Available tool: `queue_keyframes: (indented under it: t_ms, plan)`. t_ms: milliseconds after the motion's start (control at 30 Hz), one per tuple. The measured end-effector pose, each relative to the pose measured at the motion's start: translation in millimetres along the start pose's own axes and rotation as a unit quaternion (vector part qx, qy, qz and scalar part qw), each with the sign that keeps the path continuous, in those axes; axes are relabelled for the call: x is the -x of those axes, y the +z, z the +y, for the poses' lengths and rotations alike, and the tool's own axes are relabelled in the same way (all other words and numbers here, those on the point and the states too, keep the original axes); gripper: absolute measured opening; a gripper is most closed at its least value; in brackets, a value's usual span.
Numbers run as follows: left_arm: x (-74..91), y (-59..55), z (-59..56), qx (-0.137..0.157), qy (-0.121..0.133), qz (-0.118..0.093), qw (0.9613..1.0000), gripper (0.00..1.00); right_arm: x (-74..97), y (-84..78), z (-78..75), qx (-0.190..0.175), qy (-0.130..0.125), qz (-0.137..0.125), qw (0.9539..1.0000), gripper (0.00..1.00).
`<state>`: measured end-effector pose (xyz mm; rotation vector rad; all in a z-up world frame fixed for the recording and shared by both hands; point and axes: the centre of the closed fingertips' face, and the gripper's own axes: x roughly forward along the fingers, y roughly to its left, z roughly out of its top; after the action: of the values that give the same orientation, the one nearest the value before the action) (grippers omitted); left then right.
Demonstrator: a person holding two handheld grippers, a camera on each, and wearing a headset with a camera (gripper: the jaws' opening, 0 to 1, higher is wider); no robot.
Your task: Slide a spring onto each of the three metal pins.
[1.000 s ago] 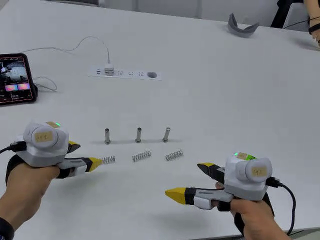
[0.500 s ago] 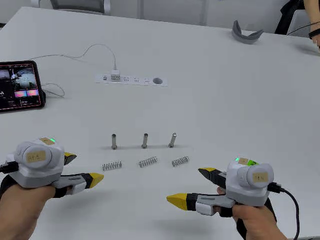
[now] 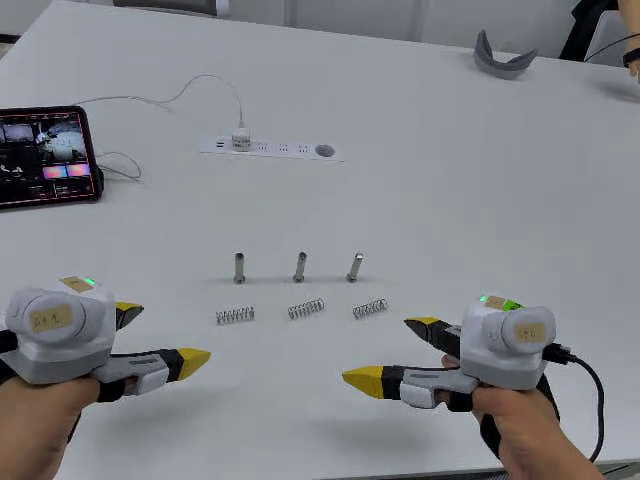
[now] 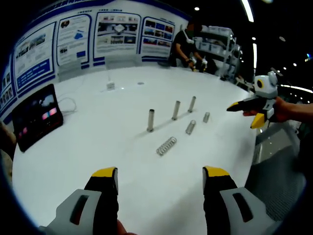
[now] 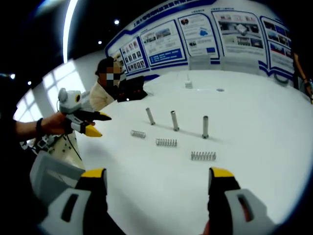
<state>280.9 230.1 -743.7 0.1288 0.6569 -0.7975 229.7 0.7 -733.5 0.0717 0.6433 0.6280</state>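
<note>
Nearest you, your left gripper (image 3: 160,335) and right gripper (image 3: 388,350) hover over the white worktop (image 3: 470,200), each with jaws spread wide and holding nothing. Just beyond them, three springs (image 3: 306,308) lie in a row, each apart from the upright metal pins (image 3: 300,266) standing behind them.

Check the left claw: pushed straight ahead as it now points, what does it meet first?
Probably the nearest spring, lying on the table almost dead ahead of the left claw; the leftmost pin stands just beyond. Height is unclear, so it might pass over the spring.
</note>
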Motion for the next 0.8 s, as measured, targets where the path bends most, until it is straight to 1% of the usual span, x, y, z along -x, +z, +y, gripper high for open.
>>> queue_keyframes:
  t_ms: [133, 233, 367, 500, 633, 800]
  plan:
    - [2.7, 0.1, -2.2, 0.001, -0.003, -0.006, 1.0000, 0.74, -0.5, -1.6, 1.4, 0.002, 0.001, 0.003, 1.0000, 0.87]
    - [2.8, -0.2, -4.8, -0.001, -0.009, -0.006, 0.9999, 0.76, -1.4, -2.8, 2.1, 0.003, 0.001, 0.005, 1.0000, 0.87]
    - [1.1, -2.4, -6.8, -0.008, -0.014, 0.002, 0.9999, 0.77, -2.1, -2.9, 2.7, 0.002, 0.000, 0.005, 1.0000, 0.88]
    - [-3.2, -0.1, -9.8, -0.021, -0.024, 0.009, 0.9995, 0.79, -2.0, -3.2, 3.0, 0.002, -0.001, 0.005, 1.0000, 0.88]
    - [-9.6, 2.3, -9.9, -0.031, -0.030, 0.014, 0.9990, 0.81, -2.1, -6.0, 2.8, 0.003, -0.001, 0.009, 0.9999, 0.88]
    - [-17.1, 6.0, -12.2, -0.048, -0.039, 0.020, 0.9979, 0.80, -1.1, -8.0, 2.9, 0.003, -0.002, 0.012, 0.9999, 0.89]
